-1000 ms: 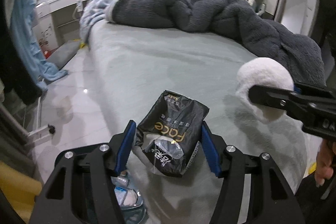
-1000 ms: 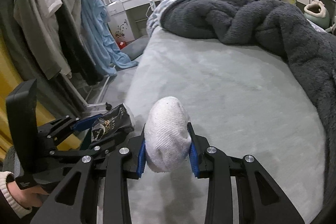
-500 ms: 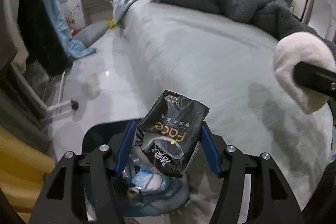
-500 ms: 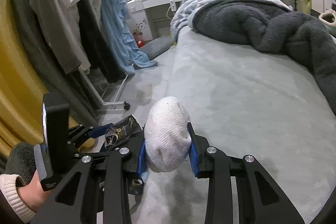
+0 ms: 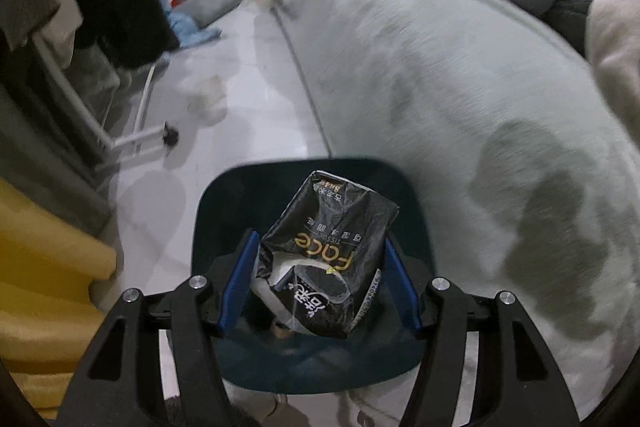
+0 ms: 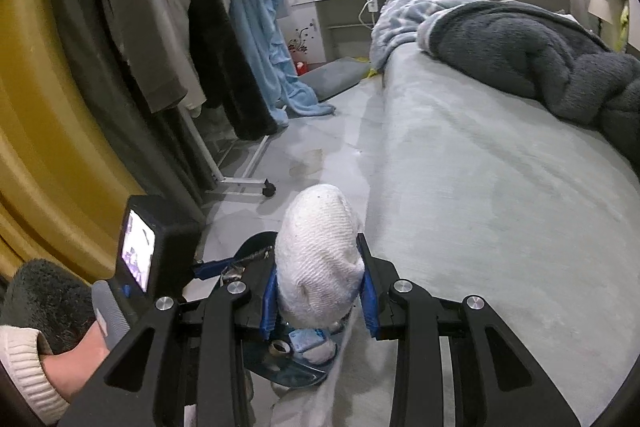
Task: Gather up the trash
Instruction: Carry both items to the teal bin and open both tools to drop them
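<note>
My left gripper (image 5: pixel 320 281) is shut on a crumpled black tissue packet (image 5: pixel 326 255) with gold lettering. It hangs directly over the mouth of a dark blue bin (image 5: pixel 216 199) standing on the floor by the bed. My right gripper (image 6: pixel 318 293) is shut on a balled white sock (image 6: pixel 318 259). That sock (image 5: pixel 614 43) also shows at the right edge of the left wrist view. From the right wrist view, the left gripper (image 6: pixel 224 269) with the packet is at lower left, over the bin (image 6: pixel 288 373), which has some trash inside.
The grey bed (image 6: pixel 500 187) fills the right side, with a dark fluffy blanket (image 6: pixel 532 63) at its head. A clothes rack (image 6: pixel 240 183) with hanging garments and a yellow curtain (image 6: pixel 44 107) line the left. A sleeved hand (image 6: pixel 52 355) holds the left gripper.
Both grippers have swung left off the bed toward the floor. The left one has tipped downward, so the blue bin now lies under the packet. Both grips are unchanged.
</note>
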Action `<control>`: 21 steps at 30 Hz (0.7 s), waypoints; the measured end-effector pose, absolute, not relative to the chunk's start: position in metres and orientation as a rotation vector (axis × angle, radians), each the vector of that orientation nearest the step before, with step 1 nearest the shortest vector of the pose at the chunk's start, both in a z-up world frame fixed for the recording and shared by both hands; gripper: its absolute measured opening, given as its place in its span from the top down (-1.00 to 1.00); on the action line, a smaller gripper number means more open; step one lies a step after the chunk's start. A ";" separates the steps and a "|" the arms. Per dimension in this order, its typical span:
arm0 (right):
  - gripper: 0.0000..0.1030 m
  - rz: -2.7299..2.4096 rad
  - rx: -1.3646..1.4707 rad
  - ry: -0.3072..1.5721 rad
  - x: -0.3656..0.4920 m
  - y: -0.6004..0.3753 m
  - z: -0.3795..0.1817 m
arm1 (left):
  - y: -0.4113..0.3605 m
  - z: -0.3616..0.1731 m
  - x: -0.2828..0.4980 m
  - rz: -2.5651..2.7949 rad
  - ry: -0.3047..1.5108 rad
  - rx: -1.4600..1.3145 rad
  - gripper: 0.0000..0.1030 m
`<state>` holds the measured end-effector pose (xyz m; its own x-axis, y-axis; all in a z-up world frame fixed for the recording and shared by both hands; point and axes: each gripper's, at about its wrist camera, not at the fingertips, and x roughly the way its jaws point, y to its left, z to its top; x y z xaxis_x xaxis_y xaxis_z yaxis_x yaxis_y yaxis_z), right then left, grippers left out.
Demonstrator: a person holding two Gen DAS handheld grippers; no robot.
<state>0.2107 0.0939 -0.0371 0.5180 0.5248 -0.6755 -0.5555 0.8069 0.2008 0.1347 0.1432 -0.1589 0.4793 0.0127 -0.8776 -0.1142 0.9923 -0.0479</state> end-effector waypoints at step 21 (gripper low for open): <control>0.34 0.674 -0.115 0.958 0.228 0.161 -0.083 | 0.190 -0.218 0.114 0.057 1.361 -0.236 -0.54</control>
